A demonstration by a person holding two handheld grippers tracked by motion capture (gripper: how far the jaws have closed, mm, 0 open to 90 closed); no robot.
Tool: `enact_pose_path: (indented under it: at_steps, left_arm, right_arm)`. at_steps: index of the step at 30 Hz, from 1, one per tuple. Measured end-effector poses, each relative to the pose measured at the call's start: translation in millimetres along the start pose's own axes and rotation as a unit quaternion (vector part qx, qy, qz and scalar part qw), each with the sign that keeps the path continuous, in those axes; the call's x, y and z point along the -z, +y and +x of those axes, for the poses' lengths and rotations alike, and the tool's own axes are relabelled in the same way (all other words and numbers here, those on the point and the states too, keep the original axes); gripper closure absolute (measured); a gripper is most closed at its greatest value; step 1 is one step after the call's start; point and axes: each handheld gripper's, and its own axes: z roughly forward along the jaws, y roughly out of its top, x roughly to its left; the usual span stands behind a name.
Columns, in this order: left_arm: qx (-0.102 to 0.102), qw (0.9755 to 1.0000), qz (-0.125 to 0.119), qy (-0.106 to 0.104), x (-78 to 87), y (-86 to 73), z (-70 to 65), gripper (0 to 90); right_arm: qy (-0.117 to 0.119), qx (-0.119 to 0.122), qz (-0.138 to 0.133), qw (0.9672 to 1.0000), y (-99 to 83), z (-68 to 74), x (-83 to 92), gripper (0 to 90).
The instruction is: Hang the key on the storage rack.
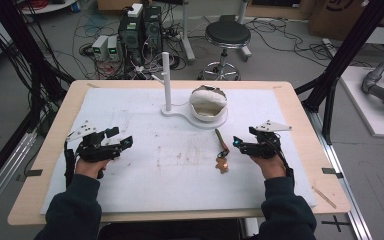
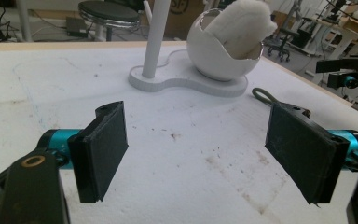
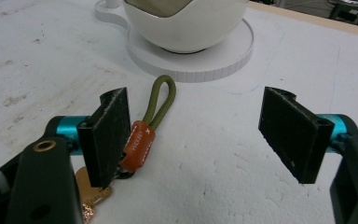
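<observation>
Both tongs gaping wide, holding nothing. Keychain (image 3: 145,128) lies flat just off right tongs (image 3: 205,140) near pad; probably shift tongs over strap, drop low, then pinch. Left tongs (image 2: 205,154) idle over bare table (image 2: 51,93).

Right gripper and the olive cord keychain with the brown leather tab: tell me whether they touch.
Cannot tell. In the right gripper view, one finger of the open right gripper overlaps the olive cord keychain with the brown leather tab; contact or gap is hidden.

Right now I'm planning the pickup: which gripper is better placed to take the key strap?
Right. The right gripper is open right beside the key strap, whose loop lies by one pad. The left gripper, also open, sits across the mat.
</observation>
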Motion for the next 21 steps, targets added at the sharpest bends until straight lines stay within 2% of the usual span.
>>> enact_pose_path:
  at_steps: [4,8,9,11,14,16,19,20,21]
  left_arm:
    - [-0.005,1.0000,-0.002,0.003,-0.5,0.4,-1.3,20.5]
    - [-0.003,1.0000,0.001,0.001,-2.3,-1.3,-1.8,20.5]
    - [-0.003,1.0000,0.001,0.001,-2.3,-1.3,-1.8,20.5]
    - [-0.002,1.0000,0.005,0.000,-2.7,-2.1,-1.3,20.6]
    - [0.002,1.0000,0.004,-0.003,-2.5,-3.0,-1.3,21.1]
    - [0.003,1.0000,0.005,-0.004,-2.4,-3.6,-1.2,21.5]
    - [0.003,1.0000,0.007,-0.005,-2.4,-4.2,-0.9,21.5]
    - [0.003,0.9999,0.008,-0.006,-2.3,-4.8,-1.1,21.5]
    - [0.003,0.9999,0.008,-0.006,-2.3,-4.8,-1.1,21.6]
  right_arm:
    - [0.017,-0.008,0.018,0.9997,-2.1,3.6,-6.4,37.4]
    - [0.031,-0.009,0.053,0.9981,-3.4,12.4,-21.6,41.0]
    - [0.031,-0.009,0.053,0.9981,-3.4,12.4,-21.6,41.0]
    - [0.038,-0.002,0.079,0.9961,-2.2,21.3,-34.7,46.8]
    - [0.030,0.006,0.112,0.9932,-3.0,27.0,-46.3,51.4]
    - [0.035,-0.009,0.118,0.9924,-2.0,27.5,-51.1,55.7]
    - [0.035,-0.004,0.128,0.9911,0.1,32.2,-54.4,60.8]
    - [0.041,-0.007,0.137,0.9896,0.6,34.7,-56.4,60.6]
    - [0.041,-0.007,0.137,0.9896,0.6,34.7,-56.4,60.6]
